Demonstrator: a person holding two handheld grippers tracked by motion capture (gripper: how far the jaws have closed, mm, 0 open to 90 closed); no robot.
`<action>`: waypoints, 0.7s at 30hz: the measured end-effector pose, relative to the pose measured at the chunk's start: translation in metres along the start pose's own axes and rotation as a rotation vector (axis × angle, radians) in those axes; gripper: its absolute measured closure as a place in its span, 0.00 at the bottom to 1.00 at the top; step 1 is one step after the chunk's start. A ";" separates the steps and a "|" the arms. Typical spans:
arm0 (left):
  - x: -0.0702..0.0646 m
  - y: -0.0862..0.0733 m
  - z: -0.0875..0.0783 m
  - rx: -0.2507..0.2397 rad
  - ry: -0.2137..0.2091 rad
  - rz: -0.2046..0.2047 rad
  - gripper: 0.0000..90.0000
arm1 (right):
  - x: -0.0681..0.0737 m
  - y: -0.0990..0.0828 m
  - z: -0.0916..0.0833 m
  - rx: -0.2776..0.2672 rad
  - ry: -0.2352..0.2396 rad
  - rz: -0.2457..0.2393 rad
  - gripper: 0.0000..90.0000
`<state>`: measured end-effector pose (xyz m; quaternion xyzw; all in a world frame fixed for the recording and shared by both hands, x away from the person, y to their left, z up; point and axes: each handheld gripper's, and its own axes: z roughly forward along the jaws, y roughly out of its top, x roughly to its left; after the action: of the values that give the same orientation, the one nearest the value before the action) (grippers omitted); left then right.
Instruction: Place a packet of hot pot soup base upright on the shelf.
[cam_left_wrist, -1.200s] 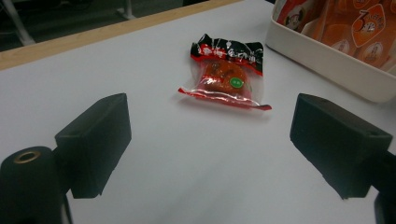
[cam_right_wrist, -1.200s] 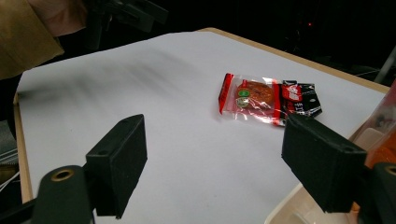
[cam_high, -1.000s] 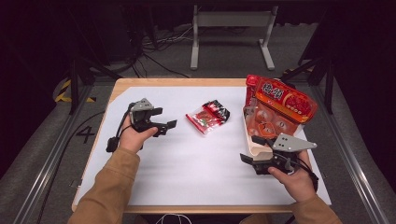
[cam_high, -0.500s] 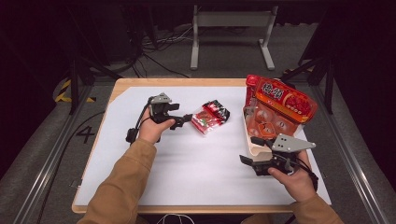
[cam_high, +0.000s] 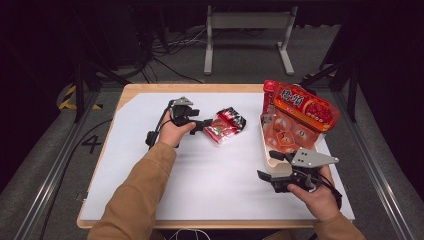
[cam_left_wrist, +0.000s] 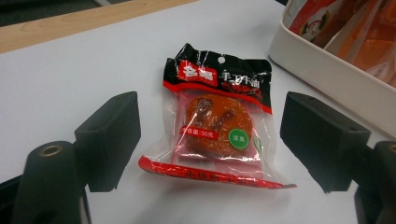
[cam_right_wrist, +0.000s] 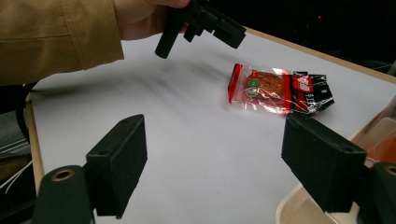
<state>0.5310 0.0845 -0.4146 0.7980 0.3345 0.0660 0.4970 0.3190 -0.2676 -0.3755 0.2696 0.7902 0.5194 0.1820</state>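
Note:
A small clear snack packet (cam_high: 226, 125) with a red and black top lies flat on the white table cover, left of the tray. My left gripper (cam_high: 206, 124) sits just left of it, pointing at it. In the left gripper view the packet (cam_left_wrist: 217, 126) lies between and just beyond the two jaws of the left gripper (cam_left_wrist: 210, 107); the jaws have just been closing a little but stand apart from it, open. My right gripper (cam_high: 270, 165) rests open and empty near the front right, beside the tray. The right gripper view shows the packet (cam_right_wrist: 280, 88) and the left gripper (cam_right_wrist: 205, 23) beyond the right gripper (cam_right_wrist: 215, 135).
A cream tray (cam_high: 267, 160) at the right holds orange snack packs, with a large red bag (cam_high: 305, 107) leaning across its far end. Its wall (cam_left_wrist: 327, 70) stands close to the packet's right. The wooden table edge runs along the back.
My left hand has travelled right across the table and slightly down, ending with its jaws at the snack packet. The right hand and the packet have stayed put.

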 end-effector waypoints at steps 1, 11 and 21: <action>0.001 0.000 0.003 0.004 -0.003 -0.004 0.24 | 0.000 0.000 0.000 0.000 0.000 0.000 0.26; 0.007 0.000 0.029 0.054 0.003 -0.029 0.24 | 0.001 -0.003 -0.006 0.001 -0.014 0.006 0.26; 0.010 -0.002 0.039 0.093 -0.003 -0.043 0.24 | 0.001 -0.003 -0.007 -0.002 -0.009 0.006 0.26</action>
<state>0.5550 0.0615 -0.4377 0.8130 0.3534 0.0386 0.4611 0.3136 -0.2728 -0.3761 0.2743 0.7881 0.5194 0.1841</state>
